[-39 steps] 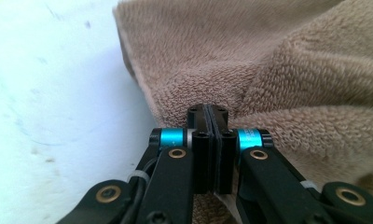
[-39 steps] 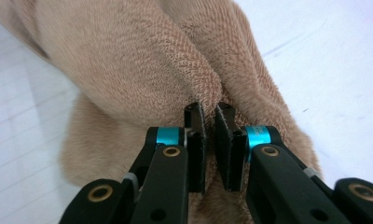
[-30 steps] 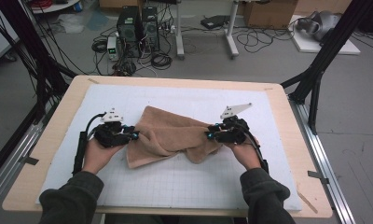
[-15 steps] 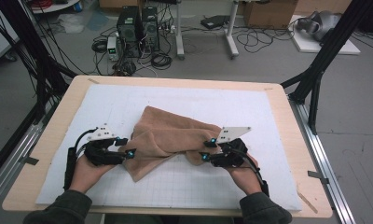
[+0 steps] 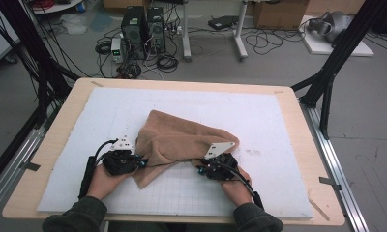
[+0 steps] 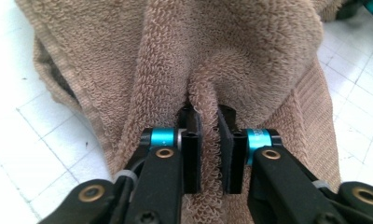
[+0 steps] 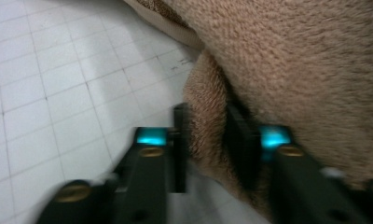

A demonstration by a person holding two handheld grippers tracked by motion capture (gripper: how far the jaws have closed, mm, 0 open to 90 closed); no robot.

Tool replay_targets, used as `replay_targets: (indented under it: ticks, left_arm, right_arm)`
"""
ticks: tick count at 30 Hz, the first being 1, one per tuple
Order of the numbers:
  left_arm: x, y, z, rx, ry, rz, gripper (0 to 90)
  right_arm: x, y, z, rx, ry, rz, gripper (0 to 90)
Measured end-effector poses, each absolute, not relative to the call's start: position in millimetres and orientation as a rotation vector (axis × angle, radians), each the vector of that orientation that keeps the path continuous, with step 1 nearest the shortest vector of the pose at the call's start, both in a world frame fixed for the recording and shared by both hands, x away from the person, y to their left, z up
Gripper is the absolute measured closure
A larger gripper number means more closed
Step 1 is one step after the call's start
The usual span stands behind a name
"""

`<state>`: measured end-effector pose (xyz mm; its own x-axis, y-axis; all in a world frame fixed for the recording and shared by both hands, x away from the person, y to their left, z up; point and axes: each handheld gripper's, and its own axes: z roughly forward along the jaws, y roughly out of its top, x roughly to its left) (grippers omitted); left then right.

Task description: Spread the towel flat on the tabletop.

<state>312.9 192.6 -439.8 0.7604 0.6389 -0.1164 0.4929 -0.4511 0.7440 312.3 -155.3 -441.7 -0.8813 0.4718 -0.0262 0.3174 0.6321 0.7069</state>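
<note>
A crumpled tan terry towel (image 5: pixel 182 137) lies on the white gridded mat (image 5: pixel 269 121). My left gripper (image 5: pixel 141 163) is at the towel's near left edge. In the left gripper view its jaws (image 6: pixel 208 116) have just been closing and now pinch a raised fold of the towel (image 6: pixel 231 51) between the pads. My right gripper (image 5: pixel 200 168) is at the towel's near right edge. Its jaws (image 7: pixel 205 116) have also just been closing, and a thick roll of towel (image 7: pixel 306 56) fills the gap between them. Both hands rest low on the mat.
The mat covers most of a wooden table (image 5: pixel 61 125). Black frame posts (image 5: pixel 334 63) rise at the table's far corners. Computers and cables (image 5: pixel 143 29) sit on the floor beyond the far edge.
Both hands have come down and toward the near edge of the table. The jaws opened, then shut on the towel's near edge. The towel's near side is bunched up more.
</note>
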Motion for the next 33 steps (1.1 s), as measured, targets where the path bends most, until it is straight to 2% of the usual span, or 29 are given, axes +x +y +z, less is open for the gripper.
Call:
replay_targets:
  ticks: [5,22,27,30,32,33]
  left_arm:
    - [304.9,197.3,-432.0,2.126,0.823,0.239,83.6]
    - [262.9,223.6,-359.9,2.017,0.726,0.317,83.9]
    - [256.4,219.4,-354.9,2.014,0.690,0.295,83.8]
    - [257.6,213.9,-367.3,2.054,0.693,0.251,83.5]
    - [260.7,212.5,-378.6,2.059,0.700,0.195,80.4]
    - [261.3,212.3,-382.1,2.050,0.711,0.188,72.2]
  right_arm:
    - [312.6,-166.8,-436.3,0.603,2.700,1.112,84.2]
    - [278.3,-247.2,-369.1,0.505,2.595,1.367,84.2]
    - [269.4,-264.2,-347.6,0.479,2.564,1.429,84.1]
    - [270.6,-265.3,-352.1,0.486,2.634,1.367,83.8]
    - [275.5,-263.5,-366.2,0.520,2.687,1.311,82.2]
    - [278.0,-262.7,-374.1,0.544,2.709,1.291,79.3]
